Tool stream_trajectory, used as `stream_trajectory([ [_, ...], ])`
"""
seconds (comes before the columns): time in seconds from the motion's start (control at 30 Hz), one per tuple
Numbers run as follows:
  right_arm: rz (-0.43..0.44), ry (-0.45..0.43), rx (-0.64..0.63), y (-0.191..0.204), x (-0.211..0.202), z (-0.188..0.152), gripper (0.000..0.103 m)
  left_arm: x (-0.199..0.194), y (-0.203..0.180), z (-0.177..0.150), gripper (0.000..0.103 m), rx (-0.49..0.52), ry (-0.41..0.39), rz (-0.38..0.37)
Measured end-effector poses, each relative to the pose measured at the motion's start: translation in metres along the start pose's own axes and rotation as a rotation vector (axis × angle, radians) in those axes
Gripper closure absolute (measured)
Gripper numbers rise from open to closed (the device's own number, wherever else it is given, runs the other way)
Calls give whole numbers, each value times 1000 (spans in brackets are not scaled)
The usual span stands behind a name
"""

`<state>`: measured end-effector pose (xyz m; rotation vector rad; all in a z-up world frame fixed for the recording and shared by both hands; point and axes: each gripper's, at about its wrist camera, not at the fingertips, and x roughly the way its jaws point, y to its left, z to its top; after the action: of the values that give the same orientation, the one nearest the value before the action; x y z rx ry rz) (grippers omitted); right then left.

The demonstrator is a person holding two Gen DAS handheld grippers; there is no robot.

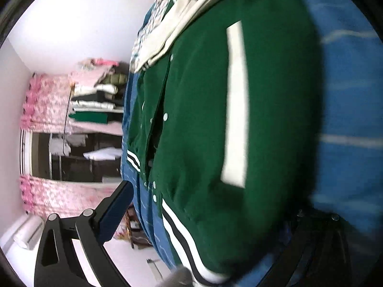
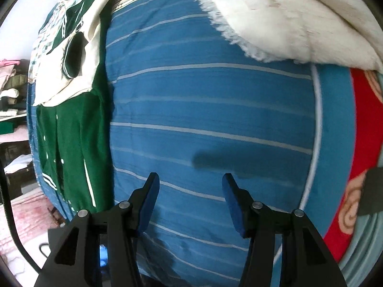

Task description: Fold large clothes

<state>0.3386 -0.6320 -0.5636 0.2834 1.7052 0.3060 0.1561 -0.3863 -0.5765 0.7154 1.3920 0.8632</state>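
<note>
A green varsity jacket point(image 1: 203, 124) with cream sleeves, white snaps and striped hem lies on a blue striped bed cover point(image 1: 347, 110). It fills the left wrist view, very close. My left gripper point(image 1: 205, 224) has its jaws wide apart; one blue finger point(image 1: 115, 212) shows at lower left, the other is hidden behind the jacket's hem. In the right wrist view the jacket point(image 2: 71, 138) lies at the left edge of the bed. My right gripper point(image 2: 190, 203) is open and empty over the bare cover point(image 2: 203, 119).
A white fluffy blanket point(image 2: 287, 16) lies at the top right of the bed, with a red patterned blanket point(image 2: 363, 138) beside it. Shelves with stacked clothes point(image 1: 98, 95) and pink curtains point(image 1: 47, 110) stand beyond the bed's edge.
</note>
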Motion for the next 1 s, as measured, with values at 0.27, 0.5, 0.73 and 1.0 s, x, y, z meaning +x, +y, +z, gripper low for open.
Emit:
stream_trajectory([
  [0.27,219,3,-65,31,24,57,29,7,40,12,80,-127,22,-146],
  [0.5,606,-28,-60,77,46,154,25,-3,72,22,91,-196,12,-187],
  [0.73,671,92,18,121,100,208,25,5,89,31,91,-245,6,-218],
  [1.0,564,43,42,166,95,204,83,19,133,28,91,-297,-15,-318],
])
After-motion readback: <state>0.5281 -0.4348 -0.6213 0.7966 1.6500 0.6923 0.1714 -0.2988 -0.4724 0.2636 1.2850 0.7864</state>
